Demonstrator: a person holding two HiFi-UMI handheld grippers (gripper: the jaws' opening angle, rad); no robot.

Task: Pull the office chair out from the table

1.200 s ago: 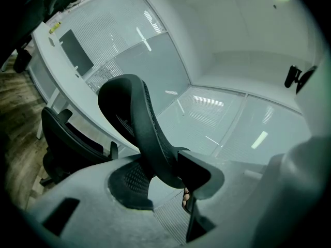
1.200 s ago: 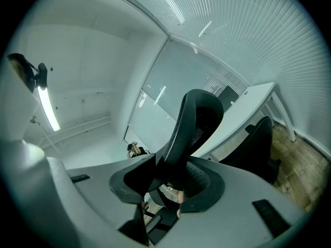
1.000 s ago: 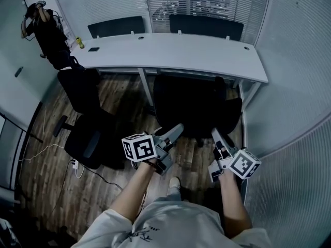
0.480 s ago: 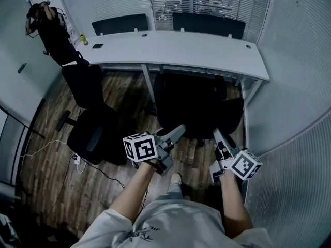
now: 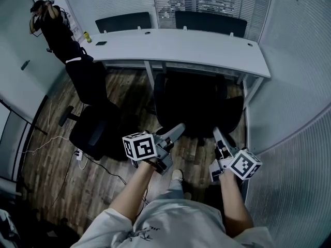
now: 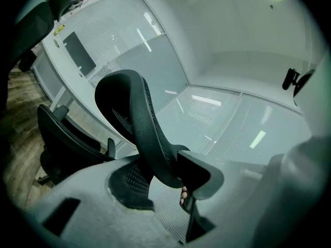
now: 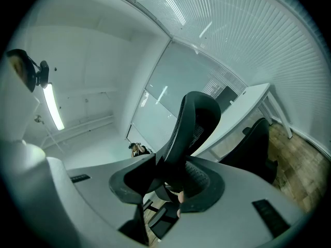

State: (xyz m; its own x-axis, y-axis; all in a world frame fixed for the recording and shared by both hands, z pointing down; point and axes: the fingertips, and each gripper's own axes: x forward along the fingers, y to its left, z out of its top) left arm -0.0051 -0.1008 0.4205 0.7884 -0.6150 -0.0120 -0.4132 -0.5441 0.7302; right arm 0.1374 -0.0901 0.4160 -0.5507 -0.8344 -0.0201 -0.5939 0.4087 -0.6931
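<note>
Chair (image 5: 194,105) at mid-frame in the head view, front close against the table (image 5: 207,50); clamped at the backrest rim by left gripper (image 5: 178,129) and right gripper (image 5: 215,134), jaws of each closed on that rim (second chair (image 5: 90,133) at left, untouched); grip made, most of the pull judged yet to come.

— What is the person wearing?
— A pale T-shirt (image 5: 165,223) with short sleeves (image 5: 101,226), behind the tongs, and a small dark print (image 5: 137,235) on its front. 1 light shoe (image 5: 177,175) shows between the 2 tongs.
— And the tongs themselves?
— The left tongs (image 5: 177,129) and right tongs (image 5: 215,134) are grey moulded plastic. At the rear of each sits a white cube with black square markers: the left cube (image 5: 139,146) and the right cube (image 5: 244,164). The inner pads (image 6: 129,182) are black, with a mesh texture.
</note>
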